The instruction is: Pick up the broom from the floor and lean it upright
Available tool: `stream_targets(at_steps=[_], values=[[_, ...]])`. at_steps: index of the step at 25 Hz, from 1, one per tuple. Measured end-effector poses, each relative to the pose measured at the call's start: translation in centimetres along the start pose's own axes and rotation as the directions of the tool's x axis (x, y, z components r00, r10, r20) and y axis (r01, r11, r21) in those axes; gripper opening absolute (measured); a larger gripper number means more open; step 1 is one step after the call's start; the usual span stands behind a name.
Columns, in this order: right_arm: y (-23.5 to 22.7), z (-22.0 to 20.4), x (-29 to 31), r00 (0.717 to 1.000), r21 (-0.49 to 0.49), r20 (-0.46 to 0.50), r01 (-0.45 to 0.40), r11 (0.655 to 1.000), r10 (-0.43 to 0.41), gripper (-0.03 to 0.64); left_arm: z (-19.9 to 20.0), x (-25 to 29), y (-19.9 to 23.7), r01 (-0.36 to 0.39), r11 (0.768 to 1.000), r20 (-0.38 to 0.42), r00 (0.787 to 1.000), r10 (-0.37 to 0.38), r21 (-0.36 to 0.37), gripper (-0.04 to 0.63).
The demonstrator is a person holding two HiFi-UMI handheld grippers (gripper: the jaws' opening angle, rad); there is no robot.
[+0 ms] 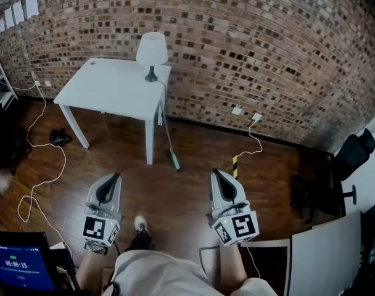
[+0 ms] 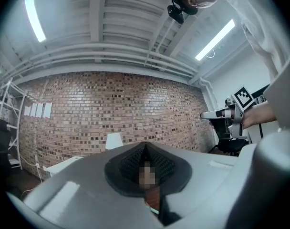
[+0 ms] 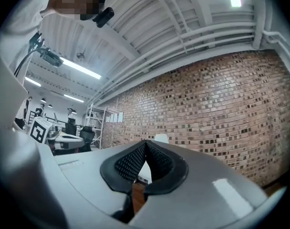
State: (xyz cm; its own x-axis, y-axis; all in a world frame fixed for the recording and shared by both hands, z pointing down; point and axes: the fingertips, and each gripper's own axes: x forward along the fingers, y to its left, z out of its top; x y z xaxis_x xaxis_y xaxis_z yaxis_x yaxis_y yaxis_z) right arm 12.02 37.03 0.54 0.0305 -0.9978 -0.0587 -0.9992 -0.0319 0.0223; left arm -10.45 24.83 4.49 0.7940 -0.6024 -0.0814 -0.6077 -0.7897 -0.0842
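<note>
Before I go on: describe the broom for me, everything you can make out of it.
The broom is a thin, pale stick with a small green head. It stands tilted, head down on the dark wooden floor, with its upper end leaning against the right edge of the white table. Nothing else touches it. Its bristles and material are too small to tell.
</note>
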Motion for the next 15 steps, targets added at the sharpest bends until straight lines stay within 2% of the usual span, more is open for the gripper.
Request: stream_targets(at_steps=[3,7,11,13,15], values=[[1.0,-0.8,-5.6,1.000,0.010,-0.021,-0.012,1.000,0.012,0.012,0.2,-4.4,-3.9,-0.029,1.000,-0.004,1.000,0.029,-0.011,0.000],[1.9,-1.7,-12.0,0.998,0.062,-0.055,0.006,0.998,-0.002,0.012,1.7,-9.1,-8.2,-0.002,0.999,-0.005,1.000,0.002,-0.032,0.000],[2.4,-1.8,-16.2,0.995,0.069,-0.084,0.058,0.996,-0.052,0.012,2.6,-12.4,-9.6,-0.006,0.997,-0.023,1.000,0.005,-0.074,-0.002],[2.7,-1.2,-17.3,0.996,0.072,-0.061,0.072,0.995,-0.068,0.012,2.3,-13.3,-9.9,0.002,0.998,-0.043,0.999,-0.004,-0.060,-0.002],[3.5,-0.6,-17.8,0.998,0.066,-0.041,0.051,0.997,-0.049,0.011,2.4,-14.1,-9.9,0.005,0.999,-0.051,0.999,-0.007,-0.048,-0.002]])
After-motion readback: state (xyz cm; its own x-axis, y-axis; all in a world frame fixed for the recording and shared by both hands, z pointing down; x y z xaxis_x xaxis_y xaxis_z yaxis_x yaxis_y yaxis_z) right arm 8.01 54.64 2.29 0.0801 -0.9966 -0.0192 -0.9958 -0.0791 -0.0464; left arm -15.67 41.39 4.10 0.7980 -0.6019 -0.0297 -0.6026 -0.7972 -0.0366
